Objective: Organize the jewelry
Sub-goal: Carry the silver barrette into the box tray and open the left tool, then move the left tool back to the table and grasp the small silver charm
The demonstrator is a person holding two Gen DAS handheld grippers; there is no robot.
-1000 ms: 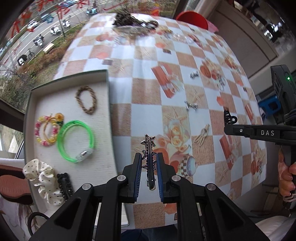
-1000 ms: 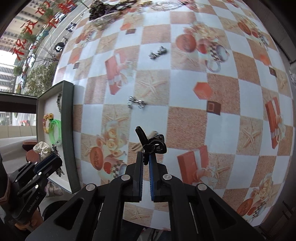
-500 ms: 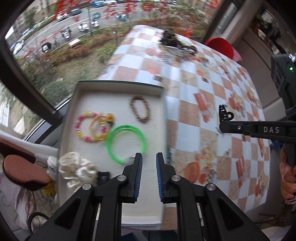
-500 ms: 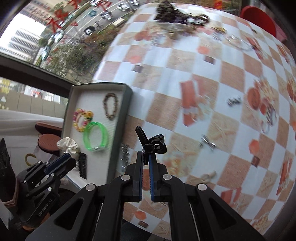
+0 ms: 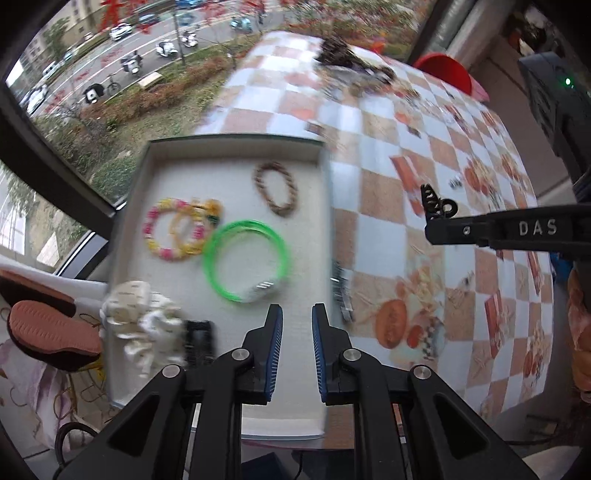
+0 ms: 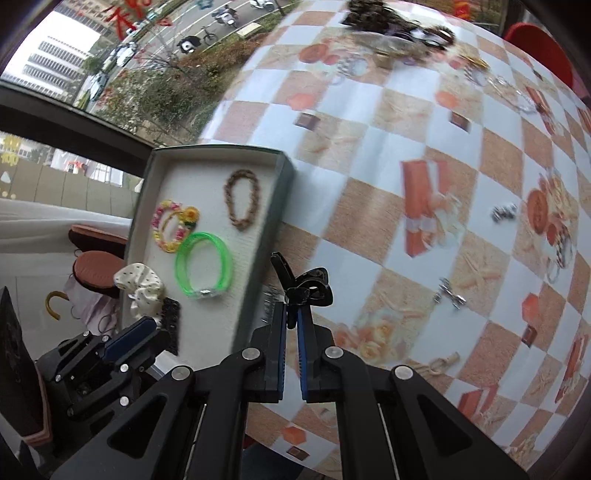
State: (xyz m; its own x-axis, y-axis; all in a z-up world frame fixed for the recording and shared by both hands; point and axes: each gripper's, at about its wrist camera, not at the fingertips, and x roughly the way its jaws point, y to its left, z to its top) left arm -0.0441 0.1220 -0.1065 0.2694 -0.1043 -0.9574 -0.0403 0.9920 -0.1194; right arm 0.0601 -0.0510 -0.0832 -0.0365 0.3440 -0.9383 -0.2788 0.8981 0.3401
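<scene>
I have the table (image 6: 369, 155) under both cameras, its checked cloth running off to the far edge, where a dark heap of tangled jewelry (image 6: 391, 22) waits. The tray (image 5: 325, 206) sits at the table's left edge, long side along it. On its pale liner, large to small: white scrunchie (image 5: 140, 325) at the near left corner, green bangle (image 5: 245, 271) mid-tray, pink-and-yellow bead bracelets (image 5: 177, 230) by the left wall, brown braided bracelet (image 5: 277, 188) toward the far right corner, black comb clip (image 5: 199, 341) beside the scrunchie.

Left gripper (image 5: 297, 347) hovers over the tray's near end — jaws narrowly apart, nothing between the blue pads. Right gripper (image 6: 291, 343) is clamped on a small black claw clip (image 6: 303, 286); the pads pinch its lower tabs and the body stands clear above the fingertips, over the cloth just outside the tray's right wall.

Handling judgement: the clip is light, stiff plastic, sprung — squeezing the tabs may open it, so it could pivot or flick out on release. Best held as now, by the tabs.

A silver star hairpin (image 5: 341, 295) lies blurred on the cloth against the tray's right wall, outside. Small silver pieces (image 6: 448, 293) are scattered mid-table.
</scene>
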